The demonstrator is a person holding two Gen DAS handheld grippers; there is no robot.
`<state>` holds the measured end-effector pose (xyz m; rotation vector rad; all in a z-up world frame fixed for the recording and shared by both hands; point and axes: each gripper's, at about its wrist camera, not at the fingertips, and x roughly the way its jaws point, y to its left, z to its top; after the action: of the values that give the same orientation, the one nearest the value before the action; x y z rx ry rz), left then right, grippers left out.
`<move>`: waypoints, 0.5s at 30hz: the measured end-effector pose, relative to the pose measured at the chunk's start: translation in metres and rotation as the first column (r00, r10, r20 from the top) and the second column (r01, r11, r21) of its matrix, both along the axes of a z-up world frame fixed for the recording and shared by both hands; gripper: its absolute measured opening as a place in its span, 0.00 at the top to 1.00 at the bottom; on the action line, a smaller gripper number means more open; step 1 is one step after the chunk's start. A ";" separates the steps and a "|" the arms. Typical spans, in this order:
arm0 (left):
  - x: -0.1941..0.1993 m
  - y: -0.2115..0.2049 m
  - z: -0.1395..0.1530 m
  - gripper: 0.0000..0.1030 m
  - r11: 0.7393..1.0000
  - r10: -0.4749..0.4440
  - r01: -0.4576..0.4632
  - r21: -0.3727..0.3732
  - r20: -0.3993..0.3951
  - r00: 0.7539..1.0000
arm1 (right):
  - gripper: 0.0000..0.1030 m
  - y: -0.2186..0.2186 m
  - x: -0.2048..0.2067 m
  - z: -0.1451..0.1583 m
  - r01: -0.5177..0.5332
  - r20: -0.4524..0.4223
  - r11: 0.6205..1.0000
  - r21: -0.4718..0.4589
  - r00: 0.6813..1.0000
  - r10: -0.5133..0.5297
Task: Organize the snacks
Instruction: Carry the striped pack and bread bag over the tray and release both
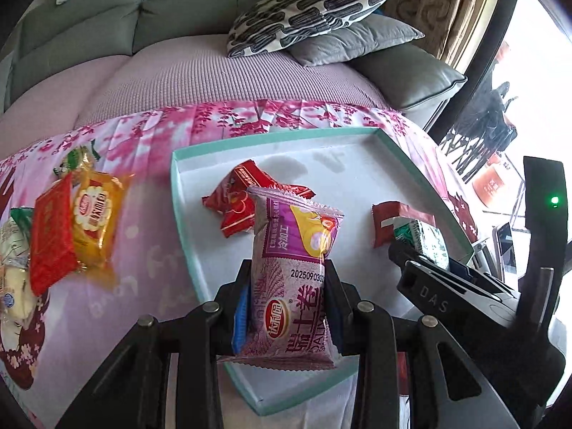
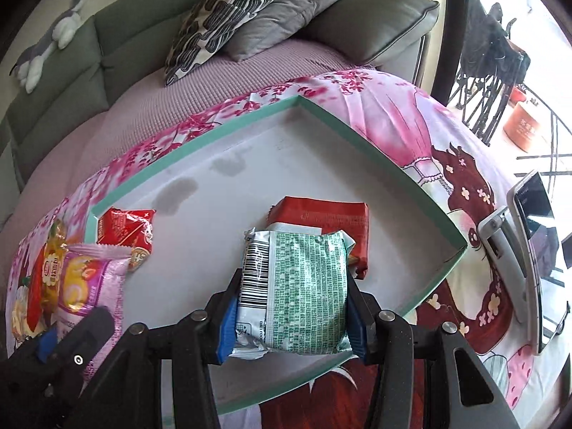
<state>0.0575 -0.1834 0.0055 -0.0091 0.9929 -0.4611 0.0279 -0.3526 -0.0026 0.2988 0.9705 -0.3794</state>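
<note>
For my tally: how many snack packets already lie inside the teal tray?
2. A crinkled red packet lies at the tray's left side, and a flat red packet lies toward its right side, partly behind the green-and-white packet held by the right gripper. More could be hidden.

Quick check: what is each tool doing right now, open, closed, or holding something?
Left tool: closed on the purple snack pack, above the teal tray.
Right tool: closed on the green-and-white snack pack.
</note>
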 end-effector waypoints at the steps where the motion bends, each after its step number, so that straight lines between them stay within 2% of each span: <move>1: 0.001 -0.001 -0.003 0.63 1.000 -0.002 0.002 0.006 -0.006 1.000 | 0.49 -0.001 0.000 0.000 0.001 -0.001 1.000 -0.003 1.000 -0.001; 4: 0.004 -0.004 -0.010 0.61 1.000 0.001 -0.001 0.017 -0.028 1.000 | 0.49 0.000 0.001 0.000 0.000 -0.001 1.000 -0.005 1.000 0.000; 9: 0.000 0.004 -0.001 0.45 1.000 0.012 -0.012 0.002 -0.014 1.000 | 0.48 0.001 0.001 0.000 -0.008 0.001 1.000 0.012 1.000 0.008; 14: 0.000 0.013 0.010 0.43 1.000 0.029 -0.029 -0.009 0.002 1.000 | 0.47 0.005 0.001 0.003 -0.021 0.001 1.000 0.014 1.000 0.021; 15: 0.000 0.015 0.012 0.40 0.999 0.035 -0.035 -0.009 0.004 0.999 | 0.47 0.006 0.001 0.003 -0.023 -0.001 1.000 0.012 1.000 0.023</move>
<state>0.0575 -0.1683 0.0176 -0.0334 0.9852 -0.4328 0.0287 -0.3467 0.0005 0.2988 0.9767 -0.3531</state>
